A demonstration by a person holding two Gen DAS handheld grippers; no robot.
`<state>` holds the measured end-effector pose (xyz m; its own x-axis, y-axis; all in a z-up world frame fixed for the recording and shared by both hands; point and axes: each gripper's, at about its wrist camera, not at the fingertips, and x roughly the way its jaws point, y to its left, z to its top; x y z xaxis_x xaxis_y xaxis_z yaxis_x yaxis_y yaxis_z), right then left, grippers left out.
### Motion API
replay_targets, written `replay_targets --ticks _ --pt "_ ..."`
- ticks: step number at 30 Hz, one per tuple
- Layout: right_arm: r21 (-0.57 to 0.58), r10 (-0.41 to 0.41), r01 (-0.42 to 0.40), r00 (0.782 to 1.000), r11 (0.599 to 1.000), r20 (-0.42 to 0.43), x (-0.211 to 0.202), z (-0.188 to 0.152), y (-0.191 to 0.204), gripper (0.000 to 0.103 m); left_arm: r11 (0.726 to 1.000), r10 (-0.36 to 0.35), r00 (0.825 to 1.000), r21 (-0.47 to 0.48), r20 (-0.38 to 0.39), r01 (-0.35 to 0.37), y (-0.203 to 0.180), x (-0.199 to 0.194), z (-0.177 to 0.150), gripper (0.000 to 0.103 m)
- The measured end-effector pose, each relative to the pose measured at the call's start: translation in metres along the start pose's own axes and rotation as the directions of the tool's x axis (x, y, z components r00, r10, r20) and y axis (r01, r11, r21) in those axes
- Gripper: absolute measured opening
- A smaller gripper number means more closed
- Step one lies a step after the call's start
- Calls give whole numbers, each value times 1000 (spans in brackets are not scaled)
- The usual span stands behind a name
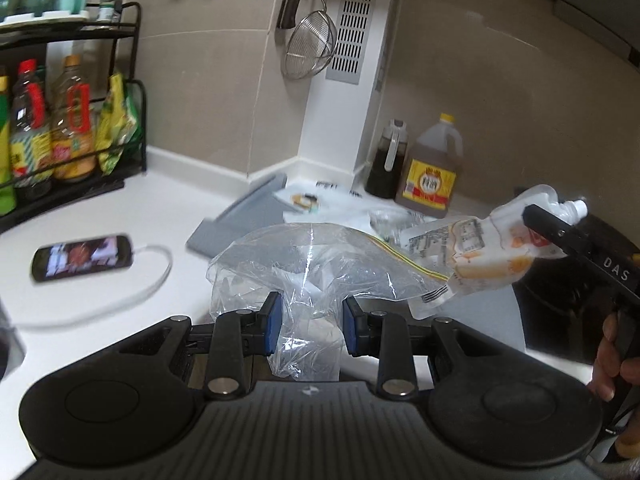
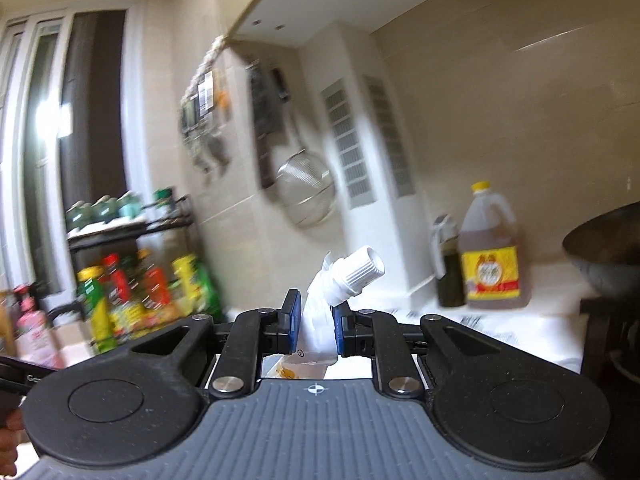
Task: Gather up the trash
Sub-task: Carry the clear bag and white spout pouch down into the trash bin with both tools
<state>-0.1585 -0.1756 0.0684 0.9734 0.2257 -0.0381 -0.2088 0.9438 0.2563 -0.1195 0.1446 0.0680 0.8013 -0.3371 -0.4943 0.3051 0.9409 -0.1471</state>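
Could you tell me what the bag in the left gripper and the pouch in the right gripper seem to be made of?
The bag looks like thin clear plastic film: see-through, crinkled, with glossy highlights. The pouch appears to be flexible printed plastic laminate, glossy and creased, with a ribbed white cap that looks like hard plastic.

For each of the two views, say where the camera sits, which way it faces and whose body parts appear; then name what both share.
Left wrist: on the left gripper, facing the counter corner, clear bag between its fingers; right gripper and a hand show.
Right wrist: on the right gripper, angled upward at the wall, gripping the pouch.
Shared: pouch, oil jug, strainer.
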Motion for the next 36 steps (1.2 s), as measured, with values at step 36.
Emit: replay_targets --ticks 36 --pt "-148 69 -149 894 978 -442 -117 -139 135 18 991 116 984 -50 -133 -124 21 -119 -173 32"
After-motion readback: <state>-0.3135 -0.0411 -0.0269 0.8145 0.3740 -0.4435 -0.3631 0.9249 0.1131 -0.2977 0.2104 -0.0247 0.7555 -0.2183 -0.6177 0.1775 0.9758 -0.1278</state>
